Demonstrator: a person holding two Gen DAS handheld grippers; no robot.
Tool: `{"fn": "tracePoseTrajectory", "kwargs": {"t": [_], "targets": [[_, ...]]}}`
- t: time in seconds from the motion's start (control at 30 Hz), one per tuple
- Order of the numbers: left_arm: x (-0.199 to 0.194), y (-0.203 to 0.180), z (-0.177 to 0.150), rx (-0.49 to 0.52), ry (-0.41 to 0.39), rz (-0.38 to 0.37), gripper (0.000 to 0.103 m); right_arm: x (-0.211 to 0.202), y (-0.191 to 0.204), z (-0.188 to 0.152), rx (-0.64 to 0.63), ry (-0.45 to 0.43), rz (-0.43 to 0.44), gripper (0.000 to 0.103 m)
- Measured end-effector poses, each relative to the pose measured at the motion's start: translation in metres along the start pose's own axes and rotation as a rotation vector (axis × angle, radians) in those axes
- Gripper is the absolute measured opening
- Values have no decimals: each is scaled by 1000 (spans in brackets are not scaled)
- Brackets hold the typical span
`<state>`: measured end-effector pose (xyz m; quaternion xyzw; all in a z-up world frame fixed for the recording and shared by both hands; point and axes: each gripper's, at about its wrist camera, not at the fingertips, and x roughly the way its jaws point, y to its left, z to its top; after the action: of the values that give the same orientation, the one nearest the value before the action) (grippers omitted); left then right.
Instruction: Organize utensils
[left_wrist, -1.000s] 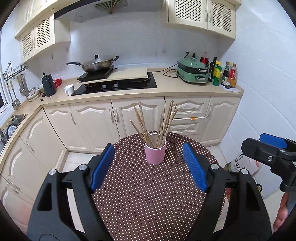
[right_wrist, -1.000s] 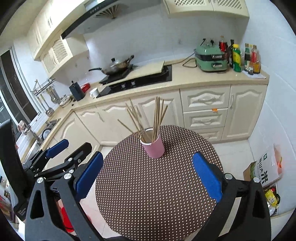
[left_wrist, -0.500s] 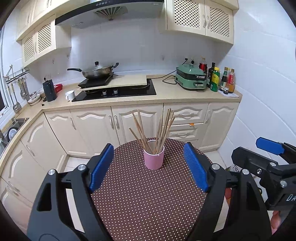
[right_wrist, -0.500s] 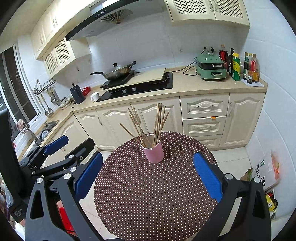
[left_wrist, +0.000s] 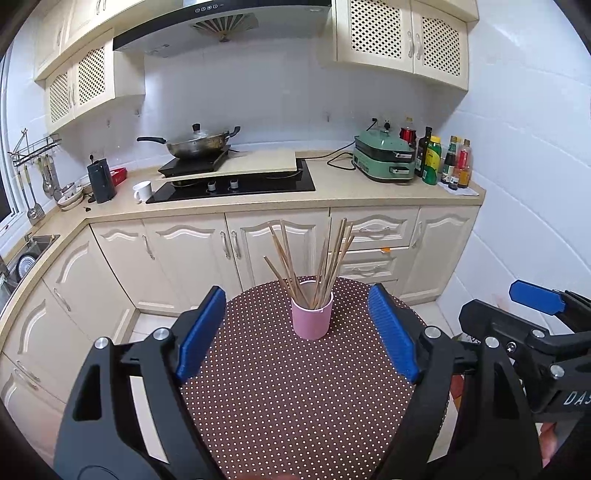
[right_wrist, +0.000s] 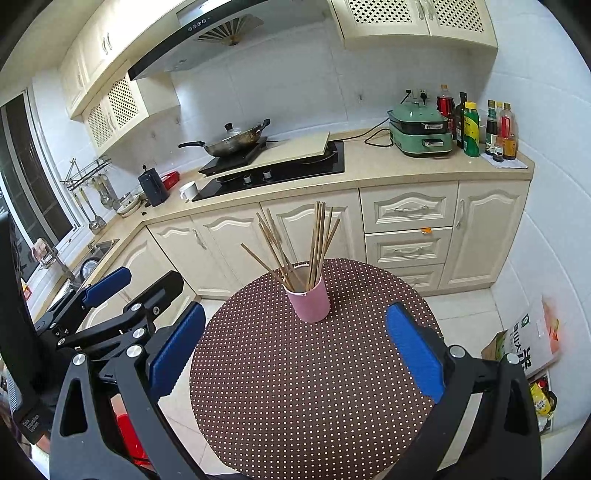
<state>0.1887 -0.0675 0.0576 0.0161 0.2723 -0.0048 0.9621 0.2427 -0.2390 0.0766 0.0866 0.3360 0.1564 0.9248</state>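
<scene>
Both claws stood wide open and empty, the left claw (left_wrist: 297, 332) and the right claw (right_wrist: 295, 347) each framing the pink cup (left_wrist: 312, 319) of wooden chopsticks (left_wrist: 314, 258) at mid-frame on the dotted round surface (left_wrist: 295, 406). With every chopstick already in the cup, the sorting looked done, so the next move called only for backing away. Against the earlier frames, the cup sat lower and the range hood (left_wrist: 221, 22) had entered the top.

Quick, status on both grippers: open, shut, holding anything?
Left gripper: open, holding nothing, short of the pink cup.
Right gripper: open, holding nothing.
</scene>
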Motion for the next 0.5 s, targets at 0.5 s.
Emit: {"fn": "tracePoseTrajectory", "kwargs": {"t": [0.5], "targets": [[-2, 5, -1, -10, 3, 3, 83, 1, -1, -1, 8, 13, 0, 95]]}}
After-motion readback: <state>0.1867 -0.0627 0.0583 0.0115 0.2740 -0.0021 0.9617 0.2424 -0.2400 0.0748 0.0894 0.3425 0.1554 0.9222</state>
